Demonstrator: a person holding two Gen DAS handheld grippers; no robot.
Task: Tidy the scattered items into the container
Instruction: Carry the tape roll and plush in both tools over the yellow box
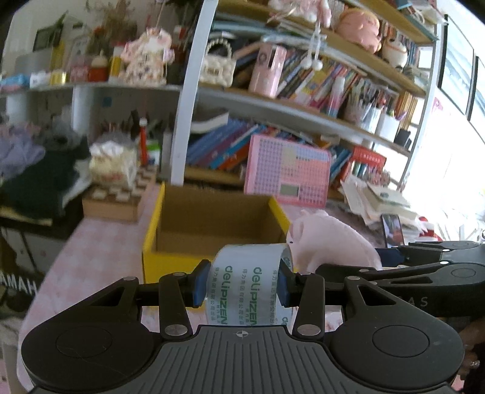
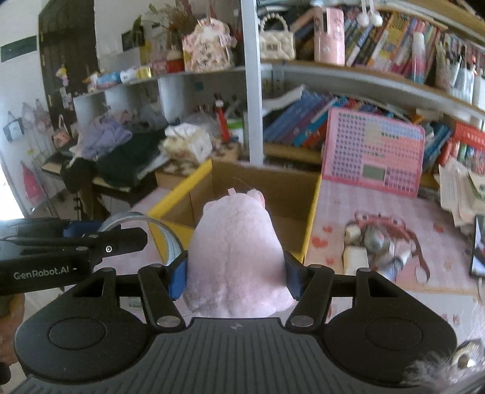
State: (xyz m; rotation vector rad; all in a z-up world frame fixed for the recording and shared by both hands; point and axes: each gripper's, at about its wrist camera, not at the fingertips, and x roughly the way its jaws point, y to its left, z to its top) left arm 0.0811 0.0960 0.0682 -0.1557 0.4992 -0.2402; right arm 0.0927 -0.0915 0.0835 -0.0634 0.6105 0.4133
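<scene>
Fingers of your left gripper (image 1: 241, 283) clamp the tape roll (image 1: 250, 285) and your right gripper (image 2: 236, 277) the pink plush (image 2: 233, 257), both just short of the empty yellow box (image 1: 169, 257), while a pink-strapped toy (image 2: 382, 242) waits on the tabletop (image 2: 363, 209).

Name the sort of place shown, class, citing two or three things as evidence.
Probably a home study or child's bedroom: shelves crammed with books, pen pots and plush toys, above a desk under a pink patterned cloth.

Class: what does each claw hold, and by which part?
Left claw: tape roll, pinched across its flat sides. Right claw: pink plush toy, squeezed across its body.
</scene>
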